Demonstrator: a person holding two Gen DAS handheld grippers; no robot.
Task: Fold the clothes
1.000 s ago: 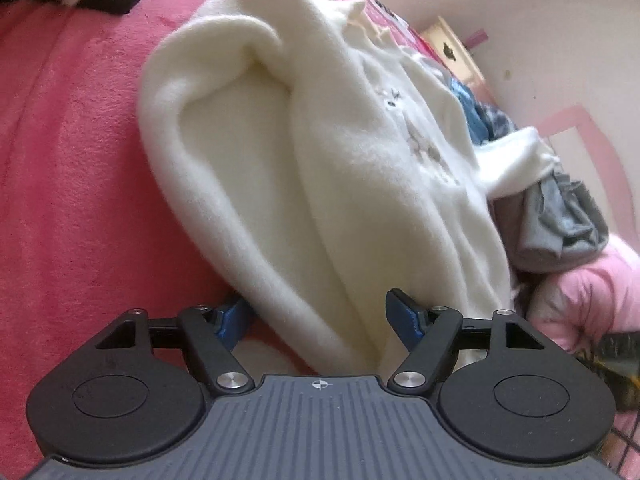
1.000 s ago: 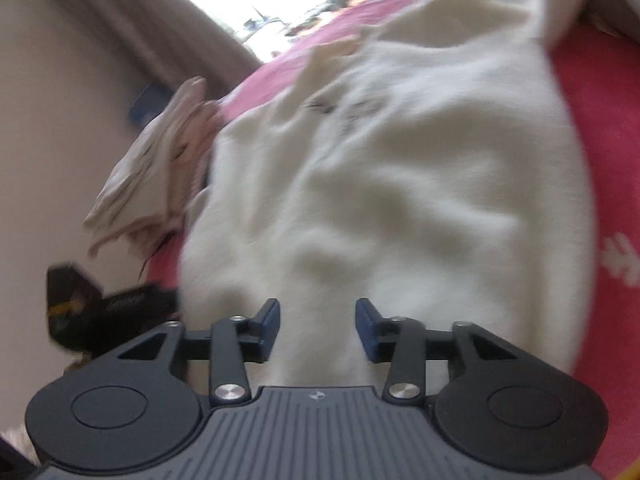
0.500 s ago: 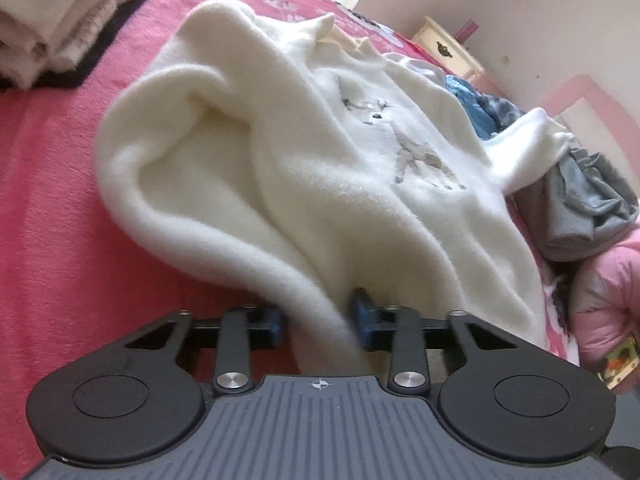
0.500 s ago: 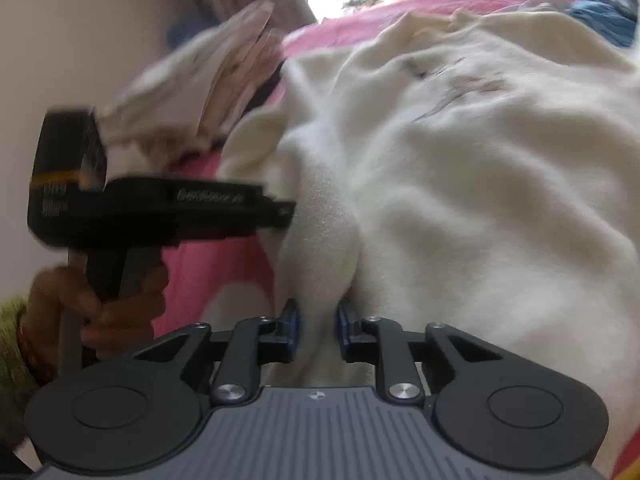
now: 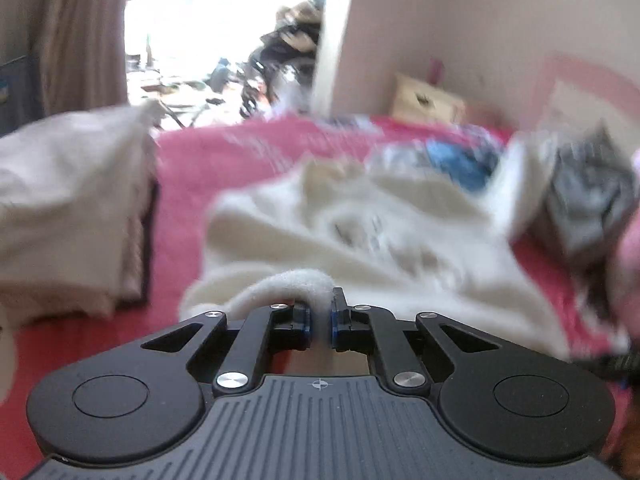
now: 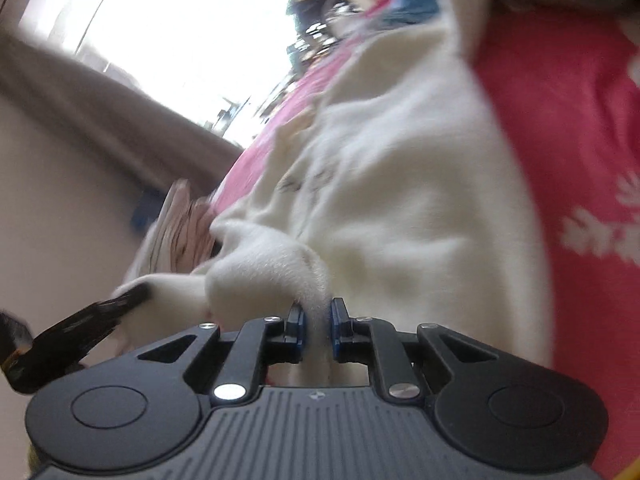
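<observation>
Cream fleece sweater (image 5: 400, 240) lies spread on the bed, over the pink bedspread (image 5: 240, 168); taking the sweater as reference for all positions.

Left gripper (image 5: 320, 322): jaws drawn right in, clamped on a rolled fold of the sweater's near hem; the fleece bulges up over the blue pads and runs down between them. Left wrist view heavily motion-blurred beyond the gripper.

Right gripper (image 6: 317, 326): jaws closing, a bunched ridge of the sweater's near edge pressed between the pads, fabric puckered just ahead of them. In this view the other gripper's black body pokes in at the sweater's left edge, blurred.

Left of the sweater: stack of folded clothes (image 5: 68, 216), pale beige, sitting on the bedspread, a strip of pink showing between the two.

Beyond the sweater's far right corner: blue garment (image 5: 460, 160) and a grey garment (image 5: 588, 204), crumpled, the grey one close to a raised cream sleeve; contact cannot be told through the blur.

Behind the sweater, past the bed: bright window (image 5: 224, 32) with a brown curtain (image 5: 80, 32).
</observation>
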